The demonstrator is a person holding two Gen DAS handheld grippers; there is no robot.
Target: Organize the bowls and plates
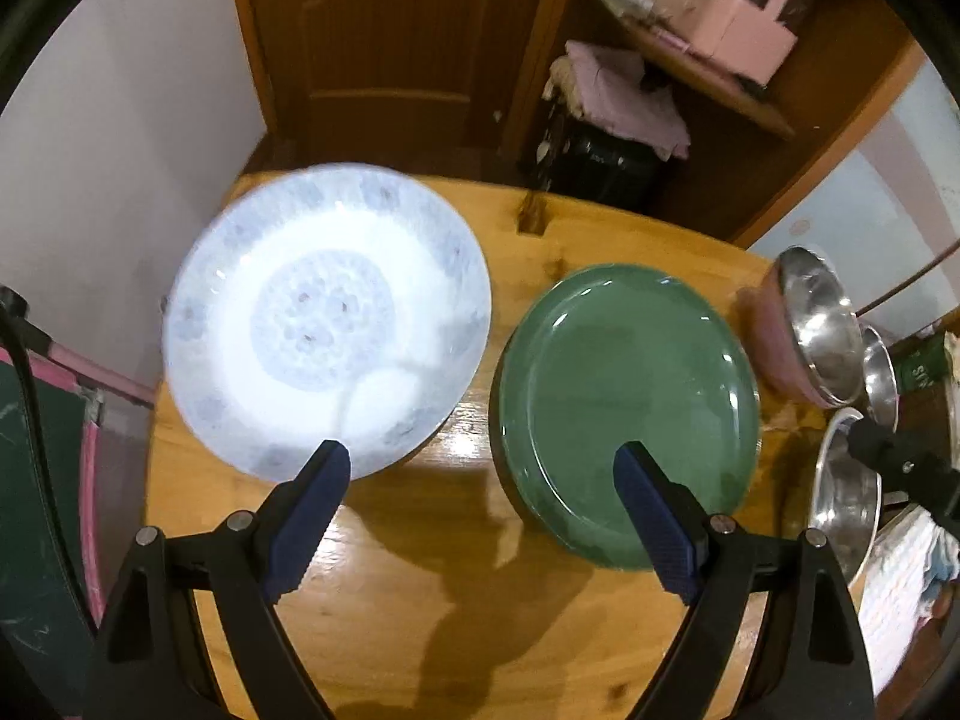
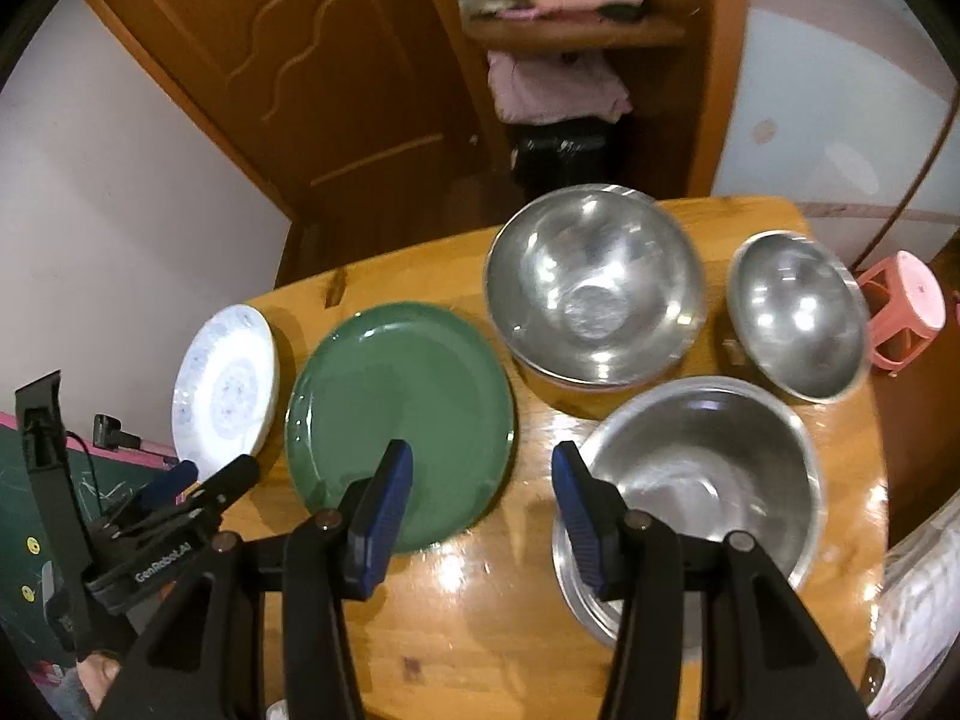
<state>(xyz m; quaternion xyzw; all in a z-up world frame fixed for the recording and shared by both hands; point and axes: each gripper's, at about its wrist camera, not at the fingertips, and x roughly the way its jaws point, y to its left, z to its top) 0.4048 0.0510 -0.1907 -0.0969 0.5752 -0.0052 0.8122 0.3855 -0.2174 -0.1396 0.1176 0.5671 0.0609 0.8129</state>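
- Wooden table (image 2: 480, 612): its glossy top carries all the dishes; a door and a shelf unit stand beyond its far edge.
- Green plate (image 2: 401, 420): lies flat near the middle of the table, between the white plate and the steel bowls, touching neither as far as I can see. Seen from my left wrist, its rim looks doubled at the near edge; whether a second plate lies beneath I cannot tell.
- White plate (image 1: 327, 324): blue-patterned, at the left end of the table, just beside the green plate. It is blurred in the left wrist view.
- Large steel bowl (image 2: 594, 288): upright at the far side of the table, right of the green plate, resting on something pinkish under its rim.
- Near steel bowl (image 2: 702, 480): upright at the right front; it appears to sit in another steel vessel.
- Small steel bowl (image 2: 798, 315): at the far right, beside the large one, rim tipped toward the camera.
- My left gripper (image 1: 483, 471): jaws spread wide, empty, hanging above the gap between the two plates, one finger over each rim.
- My right gripper (image 2: 483, 468): jaws parted about halfway, nothing between them, above bare table between the green plate and the near steel bowl.
- Pink stool (image 2: 903, 312): on the floor beyond the table's right edge.
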